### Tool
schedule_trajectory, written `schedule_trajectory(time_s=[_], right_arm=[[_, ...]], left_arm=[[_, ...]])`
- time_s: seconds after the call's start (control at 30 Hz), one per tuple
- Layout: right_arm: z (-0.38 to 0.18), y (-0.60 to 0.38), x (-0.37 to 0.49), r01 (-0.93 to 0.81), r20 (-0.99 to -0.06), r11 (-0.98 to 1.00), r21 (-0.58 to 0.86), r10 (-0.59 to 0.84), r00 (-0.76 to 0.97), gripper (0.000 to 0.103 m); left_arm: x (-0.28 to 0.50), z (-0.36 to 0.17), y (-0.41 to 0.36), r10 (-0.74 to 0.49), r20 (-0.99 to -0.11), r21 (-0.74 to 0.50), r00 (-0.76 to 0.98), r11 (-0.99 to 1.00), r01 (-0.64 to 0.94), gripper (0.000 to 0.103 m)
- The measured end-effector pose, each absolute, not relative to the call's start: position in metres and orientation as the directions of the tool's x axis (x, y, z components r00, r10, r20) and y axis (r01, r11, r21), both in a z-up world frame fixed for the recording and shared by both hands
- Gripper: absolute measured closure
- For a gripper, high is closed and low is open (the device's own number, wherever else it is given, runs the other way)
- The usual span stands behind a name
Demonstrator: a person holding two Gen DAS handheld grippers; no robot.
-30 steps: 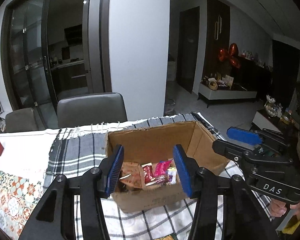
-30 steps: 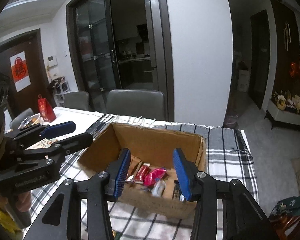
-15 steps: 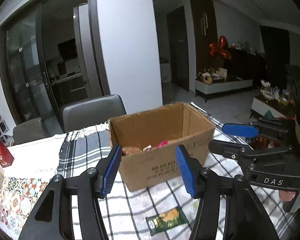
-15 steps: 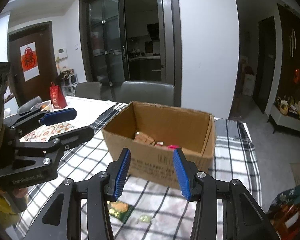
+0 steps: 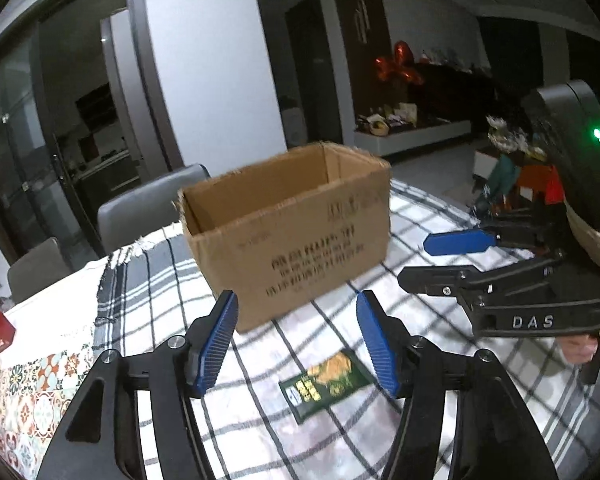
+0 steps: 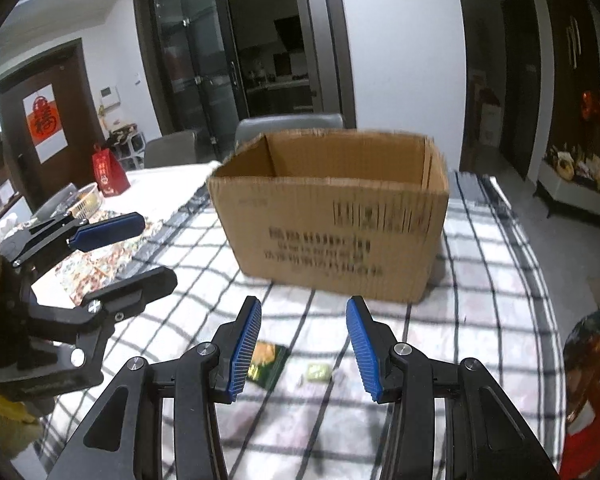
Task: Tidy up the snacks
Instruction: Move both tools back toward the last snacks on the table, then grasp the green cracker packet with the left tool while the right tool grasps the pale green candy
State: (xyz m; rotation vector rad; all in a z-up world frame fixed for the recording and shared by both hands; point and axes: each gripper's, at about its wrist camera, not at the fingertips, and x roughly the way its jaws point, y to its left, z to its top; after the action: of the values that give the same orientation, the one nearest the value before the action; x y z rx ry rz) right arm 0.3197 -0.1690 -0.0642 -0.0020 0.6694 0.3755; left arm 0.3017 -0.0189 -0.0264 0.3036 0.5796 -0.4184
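An open cardboard box [image 5: 288,232] [image 6: 332,216] stands on the checked tablecloth [image 6: 480,280]; from this low angle its contents are hidden. In front of it lie a green snack packet [image 5: 324,380] [image 6: 270,366] and a small pale green sweet [image 6: 318,372]. My left gripper [image 5: 296,300] [image 6: 156,250] hovers just before the box and above the packet, its jaws opening with nothing between them. My right gripper [image 6: 303,304] [image 5: 414,260] hangs beside it on the right, open and empty, above the sweet.
Grey chairs [image 5: 148,208] stand behind the table. At the far left are a red gift bag [image 6: 108,172], a small basket [image 6: 86,198] and a patterned mat [image 5: 28,384]. The table's right edge drops to the floor [image 6: 572,240].
Both grippers have drawn back from above the box and sunk toward the table. The snacks inside the box are no longer seen, the green packet has come into view, and the left jaws have widened.
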Motion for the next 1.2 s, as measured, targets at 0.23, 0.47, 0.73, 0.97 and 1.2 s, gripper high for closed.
schedule_trajectory(time_s=[0.23, 0.47, 0.73, 0.97, 1.2], right_arm=[[-0.095, -0.161, 0.319, -0.320, -0.661, 0.941, 0.114, 0.312, 0.682, 0.058], [-0.121, -0.156, 0.325, -0.320, -0.709, 0.942, 0.102, 0.295, 0.641, 0.058], [-0.141, -0.157, 0.338, -0.302, -0.747, 0.949, 0.089, 0.264, 0.610, 0.058], [-0.147, -0.157, 0.344, -0.300, -0.755, 0.949, 0.097, 0.267, 0.599, 0.058], [-0.151, -0.158, 0.349, -0.293, -0.758, 0.950, 0.106, 0.267, 0.595, 0.058]], left_arm=[[0.294, -0.067, -0.020, -0.307, -0.654, 0.199, 0.691, 0.812, 0.549, 0.034], [0.300, -0.096, -0.024, -0.313, -0.717, 0.205, 0.623, 0.759, 0.618, 0.028], [0.322, -0.126, -0.032, -0.290, -0.776, 0.212, 0.561, 0.717, 0.664, 0.019], [0.337, -0.140, -0.041, -0.273, -0.796, 0.223, 0.540, 0.698, 0.681, 0.019], [0.353, -0.149, -0.045, -0.286, -0.819, 0.181, 0.498, 0.694, 0.697, 0.018]])
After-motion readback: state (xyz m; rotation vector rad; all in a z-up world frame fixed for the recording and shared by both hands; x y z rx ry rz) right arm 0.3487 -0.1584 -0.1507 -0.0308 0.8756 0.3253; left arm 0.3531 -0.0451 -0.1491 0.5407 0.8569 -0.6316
